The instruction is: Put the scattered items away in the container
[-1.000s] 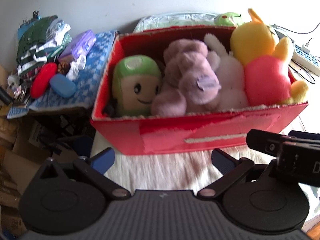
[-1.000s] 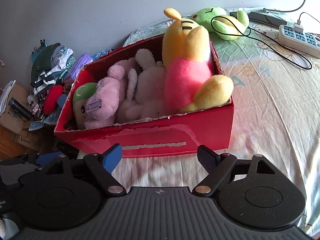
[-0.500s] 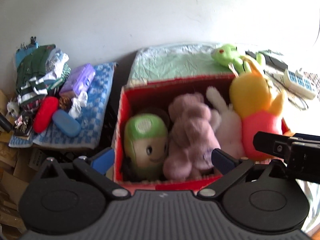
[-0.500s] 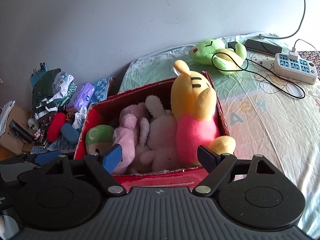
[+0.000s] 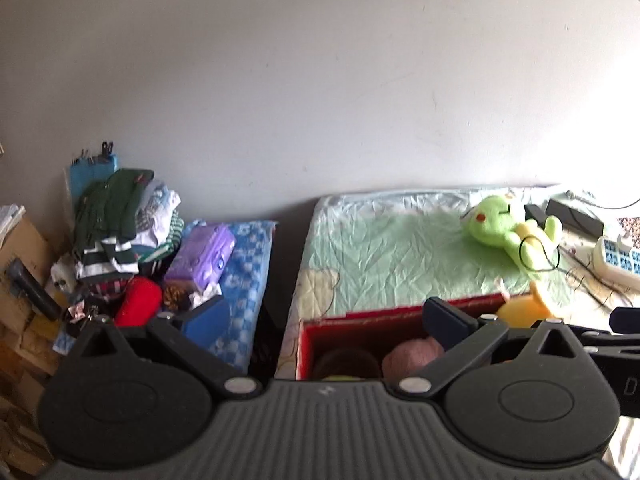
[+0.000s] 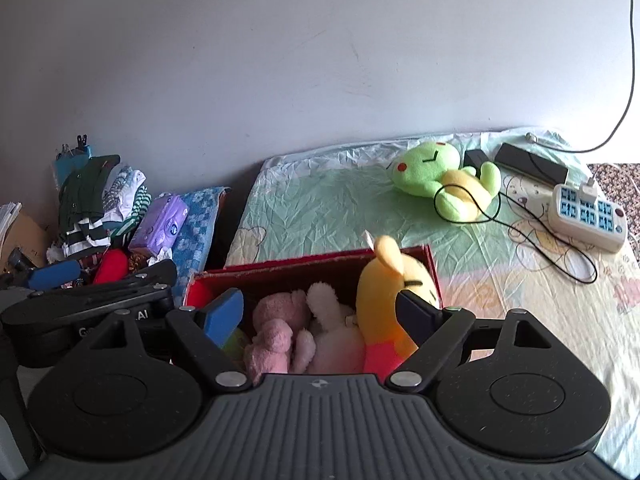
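A red cardboard box stands on the bed, filled with a yellow and pink plush, a white plush and a pink plush. My right gripper hangs open just above the box's near side, holding nothing. In the left wrist view only the box's far rim, the pink plush and the yellow plush's top show. My left gripper is open and empty over the box's left end. A green frog plush lies loose on the bed behind the box, with a black cable across it.
A white power strip, its black cable and a black adapter lie at the bed's far right. Left of the bed are a blue checked towel, a purple tissue pack, a clothes pile and cardboard boxes.
Both grippers have risen and pulled back from the box. It has slid to the bottom of both views, and more wall and bed show. Both stay open.
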A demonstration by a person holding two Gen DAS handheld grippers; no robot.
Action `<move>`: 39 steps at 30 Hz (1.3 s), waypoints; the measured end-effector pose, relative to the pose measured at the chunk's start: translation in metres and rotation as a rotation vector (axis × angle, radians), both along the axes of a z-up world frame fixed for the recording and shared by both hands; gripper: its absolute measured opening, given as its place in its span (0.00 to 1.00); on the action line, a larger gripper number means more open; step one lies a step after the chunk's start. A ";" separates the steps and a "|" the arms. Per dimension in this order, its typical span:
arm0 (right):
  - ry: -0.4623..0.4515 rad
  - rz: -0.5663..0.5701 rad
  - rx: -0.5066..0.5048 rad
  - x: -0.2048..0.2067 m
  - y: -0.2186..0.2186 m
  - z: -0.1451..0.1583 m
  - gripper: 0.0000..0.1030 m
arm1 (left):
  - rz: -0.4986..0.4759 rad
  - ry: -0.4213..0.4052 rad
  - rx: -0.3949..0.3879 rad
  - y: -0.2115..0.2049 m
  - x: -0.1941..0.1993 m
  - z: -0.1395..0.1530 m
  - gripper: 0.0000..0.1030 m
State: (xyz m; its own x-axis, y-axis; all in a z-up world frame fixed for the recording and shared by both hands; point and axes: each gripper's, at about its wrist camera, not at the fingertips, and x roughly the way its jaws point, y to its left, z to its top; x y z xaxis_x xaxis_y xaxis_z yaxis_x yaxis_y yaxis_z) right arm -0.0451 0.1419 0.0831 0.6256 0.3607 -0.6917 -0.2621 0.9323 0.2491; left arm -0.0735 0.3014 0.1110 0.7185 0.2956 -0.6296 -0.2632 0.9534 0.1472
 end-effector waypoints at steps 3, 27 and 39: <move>-0.022 -0.020 -0.002 0.003 -0.005 0.007 0.84 | 0.001 -0.009 -0.012 0.000 0.004 0.003 1.00; 0.030 -0.143 0.020 -0.013 -0.024 -0.058 0.85 | -0.018 0.135 0.032 -0.010 0.012 -0.065 1.00; 0.014 -0.147 -0.123 -0.009 -0.028 -0.067 0.85 | -0.030 0.164 -0.073 0.009 -0.008 -0.101 1.00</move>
